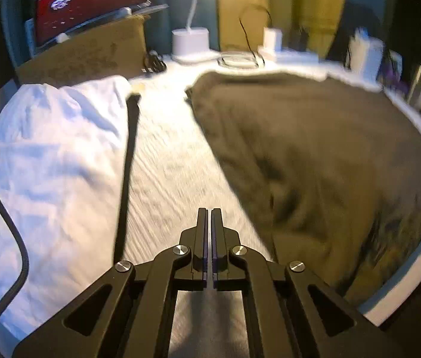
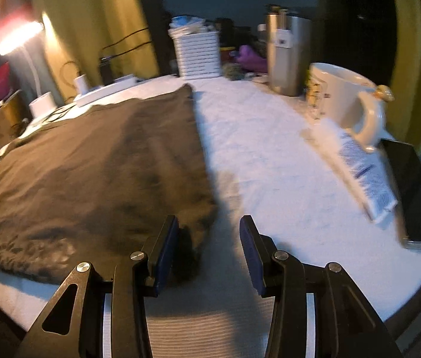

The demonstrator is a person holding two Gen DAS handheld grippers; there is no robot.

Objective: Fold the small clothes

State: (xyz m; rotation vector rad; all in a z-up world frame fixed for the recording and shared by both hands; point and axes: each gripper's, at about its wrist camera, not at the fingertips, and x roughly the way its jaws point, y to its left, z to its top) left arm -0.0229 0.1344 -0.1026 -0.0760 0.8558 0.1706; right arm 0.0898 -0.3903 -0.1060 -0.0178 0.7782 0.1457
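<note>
Left gripper [image 1: 209,210]: jaws clenched on nothing, over bare bench [image 1: 168,155].
Right gripper [image 2: 209,223]: jaws released, empty, at the garment's near corner.
Dark garment [image 2: 91,164]: spread flat on the bench.
White cloth [image 1: 52,161]: lying left of the garment, apart.
Mug [image 2: 341,95]: far right.

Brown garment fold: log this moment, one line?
stage: pre-grasp | left gripper: shut, empty, over bare cloth | right gripper: open at brown garment near corner | white garment: untouched | mug: right, clear
</note>
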